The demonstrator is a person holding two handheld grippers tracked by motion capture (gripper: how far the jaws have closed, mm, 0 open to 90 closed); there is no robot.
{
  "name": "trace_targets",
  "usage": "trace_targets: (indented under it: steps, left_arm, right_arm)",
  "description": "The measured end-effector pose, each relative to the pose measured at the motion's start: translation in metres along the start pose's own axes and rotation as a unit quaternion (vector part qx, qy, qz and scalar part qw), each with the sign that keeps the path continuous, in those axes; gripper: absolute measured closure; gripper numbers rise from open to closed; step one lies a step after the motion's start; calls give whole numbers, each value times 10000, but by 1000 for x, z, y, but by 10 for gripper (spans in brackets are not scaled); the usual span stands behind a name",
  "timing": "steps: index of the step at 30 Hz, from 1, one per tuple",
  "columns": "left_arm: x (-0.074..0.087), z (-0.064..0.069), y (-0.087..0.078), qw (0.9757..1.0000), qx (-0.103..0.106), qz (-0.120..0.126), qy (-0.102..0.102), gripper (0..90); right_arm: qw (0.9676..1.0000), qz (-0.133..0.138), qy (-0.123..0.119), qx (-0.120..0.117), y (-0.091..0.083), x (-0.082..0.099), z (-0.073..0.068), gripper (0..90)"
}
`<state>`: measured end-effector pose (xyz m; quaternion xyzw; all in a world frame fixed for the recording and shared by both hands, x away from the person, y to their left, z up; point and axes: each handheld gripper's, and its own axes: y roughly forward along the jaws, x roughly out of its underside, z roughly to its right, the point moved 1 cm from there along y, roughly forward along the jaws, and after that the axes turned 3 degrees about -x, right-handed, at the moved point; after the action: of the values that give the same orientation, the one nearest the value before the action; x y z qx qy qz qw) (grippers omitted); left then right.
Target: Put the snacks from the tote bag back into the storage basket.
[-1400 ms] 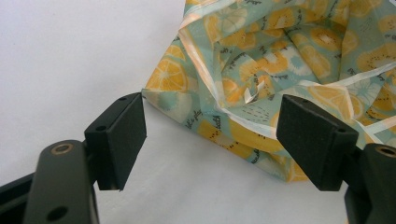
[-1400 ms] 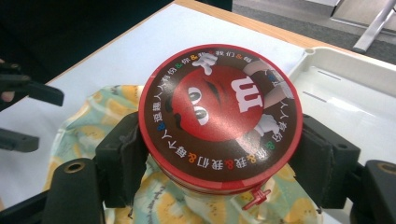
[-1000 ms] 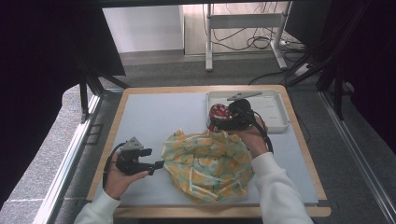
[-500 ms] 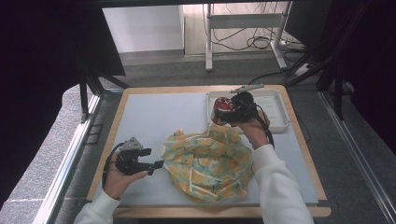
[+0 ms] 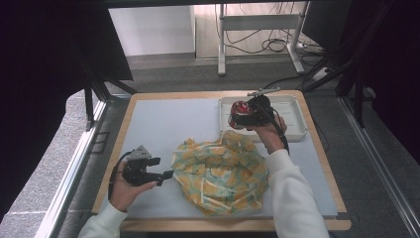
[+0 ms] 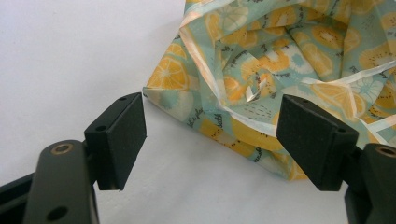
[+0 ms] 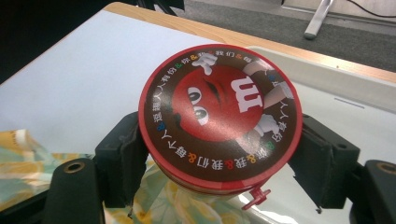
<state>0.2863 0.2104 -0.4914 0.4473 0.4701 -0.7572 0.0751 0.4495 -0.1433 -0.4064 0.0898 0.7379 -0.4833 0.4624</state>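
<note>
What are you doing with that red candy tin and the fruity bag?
A person holds a claw in each hand. The right claw grips a round red candy tin and holds it over the edge of the white tray, just past the fruit-print bag. The left claw is open on the table at the bag's edge, not pinching it.

Right gripper (image 7: 219,154) clamps red-lidded tub (image 7: 219,119) (candy, probably) above white tray (image 7: 345,116).

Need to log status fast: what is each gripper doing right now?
Left gripper: open, empty, jaws beside the fruit-print bag.
Right gripper: shut on the round red tin.
</note>
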Motion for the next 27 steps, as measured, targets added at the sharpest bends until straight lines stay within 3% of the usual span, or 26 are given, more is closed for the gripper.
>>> trace_targets:
  steps: [9, 27]
  left_arm:
    - [0, -1, 1, 10000, -2, -11, -1, 243]
    - [0, -3, 1, 10000, 33, -6, -2, 243]
  right_arm:
    - [9999, -85, -25, 149, 15, 0, 6, 260]
    - [9992, -378, -25, 143, 47, 4, 18, 259]
